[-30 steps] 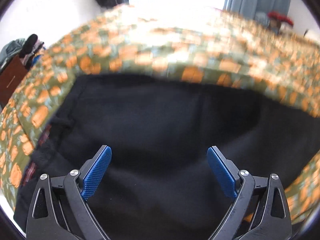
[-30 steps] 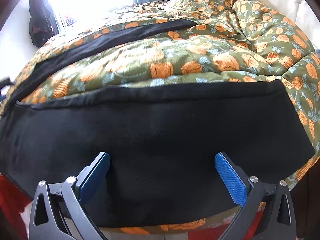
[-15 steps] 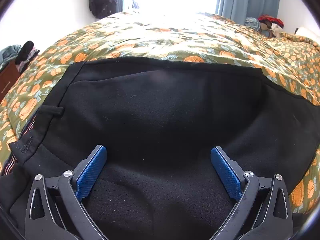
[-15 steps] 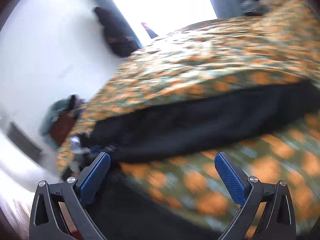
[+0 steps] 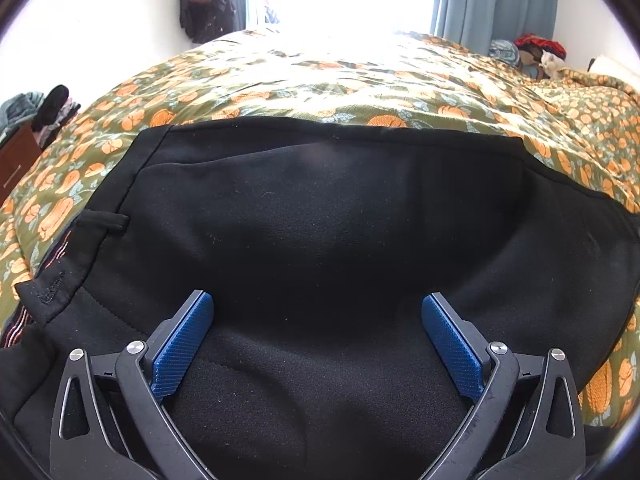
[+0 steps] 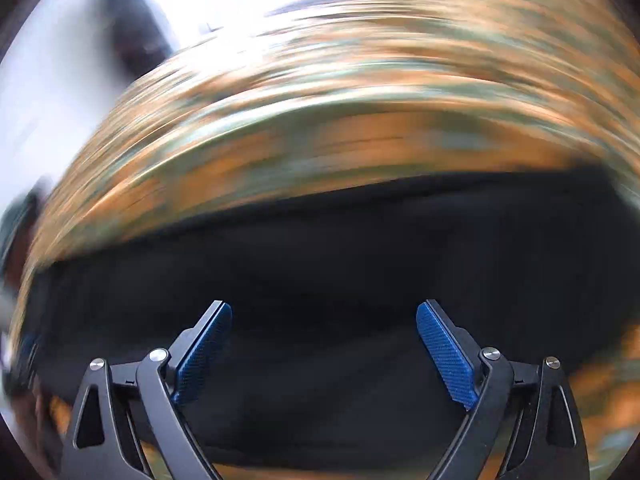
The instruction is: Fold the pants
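Black pants [image 5: 320, 216] lie spread on the bed's orange-flowered quilt [image 5: 360, 80], the waistband and a belt loop [image 5: 104, 222] at the left. My left gripper [image 5: 318, 312] hovers over the cloth near the waist, open, with only flat fabric below its blue pads. The right wrist view is heavily blurred by motion. There the pants [image 6: 340, 264] fill the lower half as a dark band. Over that band my right gripper [image 6: 323, 318] has its jaws closing but still wide apart, and no fold of cloth is pinched between them.
A dark bag [image 5: 204, 0] hangs on the white wall by the bright window. Blue curtains [image 5: 492, 0] hang at the right, with heaped clothes [image 5: 532, 52] at the bed's far end. A brown cabinet with clothing [image 5: 24, 136] stands left of the bed.
The left gripper dipped closer over the waist area, then held still. The right gripper swung fast from one leg end across the bed to another dark stretch of pants, its jaws narrowing slightly.
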`<act>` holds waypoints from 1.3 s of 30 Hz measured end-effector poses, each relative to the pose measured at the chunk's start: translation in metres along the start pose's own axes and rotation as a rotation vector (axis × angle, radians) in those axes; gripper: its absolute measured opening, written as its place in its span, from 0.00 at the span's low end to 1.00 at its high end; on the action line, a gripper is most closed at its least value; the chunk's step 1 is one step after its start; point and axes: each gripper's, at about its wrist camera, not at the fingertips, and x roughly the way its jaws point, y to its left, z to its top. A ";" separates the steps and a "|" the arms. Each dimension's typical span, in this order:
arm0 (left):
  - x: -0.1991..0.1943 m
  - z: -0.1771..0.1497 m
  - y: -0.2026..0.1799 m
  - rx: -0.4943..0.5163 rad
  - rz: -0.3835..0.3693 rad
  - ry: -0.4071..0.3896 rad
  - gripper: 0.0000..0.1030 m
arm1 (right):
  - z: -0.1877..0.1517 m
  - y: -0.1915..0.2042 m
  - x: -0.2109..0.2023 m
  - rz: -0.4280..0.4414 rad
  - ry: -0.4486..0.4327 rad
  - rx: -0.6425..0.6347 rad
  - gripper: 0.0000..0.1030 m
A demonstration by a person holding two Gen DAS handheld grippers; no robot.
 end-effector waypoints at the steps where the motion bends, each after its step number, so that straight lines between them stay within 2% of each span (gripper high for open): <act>1: 0.000 0.000 0.000 0.000 0.000 -0.001 0.99 | 0.007 -0.046 -0.015 -0.103 -0.021 0.092 0.89; 2: 0.000 0.000 0.000 0.000 0.000 -0.003 0.99 | 0.009 -0.075 -0.028 -0.153 -0.047 0.156 0.90; 3: 0.000 0.000 0.000 0.000 0.000 -0.005 0.99 | 0.010 -0.101 -0.043 -0.156 -0.081 0.217 0.90; 5: 0.000 0.000 0.000 0.000 0.000 -0.007 0.99 | 0.009 -0.137 -0.069 -0.031 -0.156 0.325 0.89; 6: 0.000 0.000 0.000 0.000 0.001 -0.008 0.99 | 0.007 -0.146 -0.076 0.084 -0.178 0.363 0.89; 8: 0.001 0.000 0.000 0.001 0.003 -0.008 0.99 | 0.002 -0.148 -0.073 0.369 -0.176 0.430 0.89; 9: 0.000 0.000 0.000 0.001 0.003 -0.008 0.99 | 0.000 -0.145 -0.067 0.479 -0.152 0.454 0.89; 10: 0.001 0.000 -0.001 0.002 0.005 -0.007 0.99 | -0.002 -0.140 -0.057 0.546 -0.117 0.458 0.87; 12: 0.001 0.000 -0.001 0.004 0.008 -0.007 0.99 | -0.005 -0.123 -0.043 0.492 -0.054 0.448 0.85; 14: 0.001 0.000 -0.001 0.005 0.009 -0.008 0.99 | -0.012 -0.114 -0.026 0.452 -0.023 0.511 0.77; 16: 0.001 0.000 -0.001 0.005 0.008 -0.009 0.99 | -0.014 -0.111 -0.014 0.421 -0.036 0.545 0.72; 18: 0.001 0.000 -0.001 0.005 0.009 -0.009 0.99 | -0.011 -0.107 -0.003 0.331 -0.050 0.540 0.69; 21: 0.001 0.000 -0.001 0.006 0.010 -0.008 0.99 | -0.004 -0.119 0.003 0.227 -0.097 0.601 0.50; 22: 0.001 0.000 -0.001 0.007 0.012 -0.008 0.99 | 0.001 -0.116 0.005 0.179 -0.102 0.597 0.40; 24: 0.002 0.000 -0.001 0.009 0.015 -0.007 0.99 | 0.005 -0.120 -0.009 0.113 -0.129 0.540 0.24; 25: 0.002 0.000 -0.001 0.010 0.016 -0.007 0.99 | 0.008 -0.116 -0.015 0.086 -0.163 0.483 0.09; 27: 0.003 0.001 -0.001 0.011 0.019 -0.007 0.99 | 0.014 -0.097 -0.041 0.060 -0.232 0.327 0.06; 28: 0.003 0.001 -0.002 0.012 0.021 -0.007 0.99 | 0.014 -0.082 -0.060 0.065 -0.273 0.209 0.06; 29: 0.003 0.001 -0.002 0.012 0.021 -0.007 0.99 | 0.004 -0.068 -0.081 0.070 -0.295 0.122 0.05; 31: 0.004 0.001 -0.002 0.014 0.023 -0.007 0.99 | -0.023 -0.033 -0.127 0.090 -0.338 -0.135 0.05; 34: 0.004 0.001 -0.003 0.017 0.028 -0.006 0.99 | -0.097 0.000 -0.184 0.142 -0.344 -0.367 0.05; 37: 0.005 0.002 -0.004 0.023 0.036 -0.003 0.99 | -0.174 0.000 -0.216 0.162 -0.315 -0.422 0.05; 39: 0.005 0.002 -0.005 0.028 0.044 0.001 0.99 | -0.219 -0.022 -0.228 0.108 -0.281 -0.366 0.05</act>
